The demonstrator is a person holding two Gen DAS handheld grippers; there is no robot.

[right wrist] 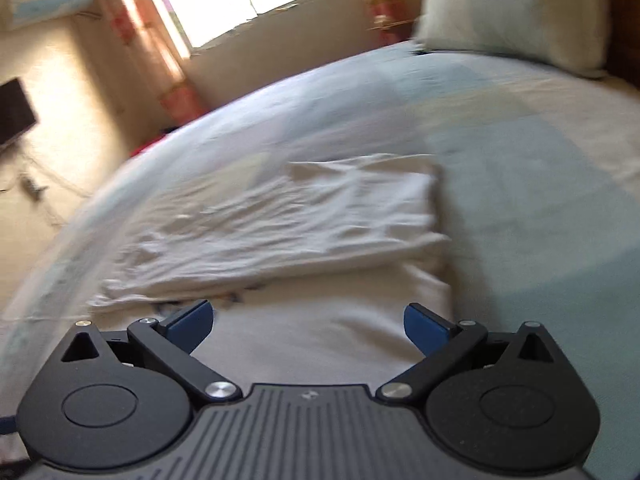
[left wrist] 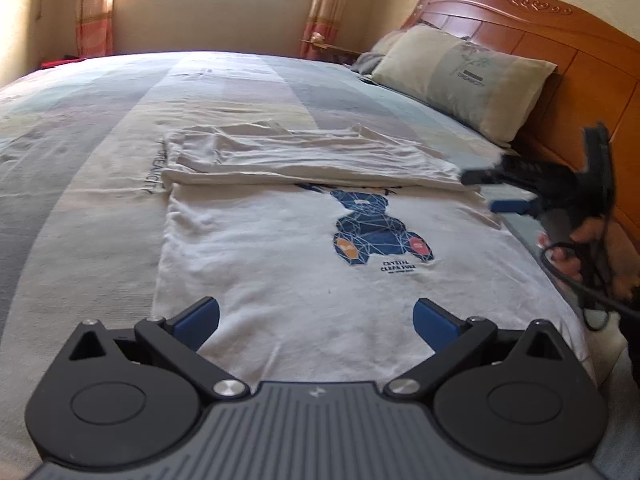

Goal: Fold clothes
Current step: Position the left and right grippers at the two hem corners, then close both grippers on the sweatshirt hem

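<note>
The wide bed with pale striped cover (left wrist: 100, 128) carries the white cotton T-shirt with a blue bear print (left wrist: 280, 248), its far part folded over; both the left gripper (left wrist: 316, 320) and right gripper (right wrist: 308, 324) stand spread above it, holding nothing.

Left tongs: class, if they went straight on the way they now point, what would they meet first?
Probably the white T-shirt right ahead of the open left tongs, short of its blue bear print; their height above the cloth is unclear.
</note>
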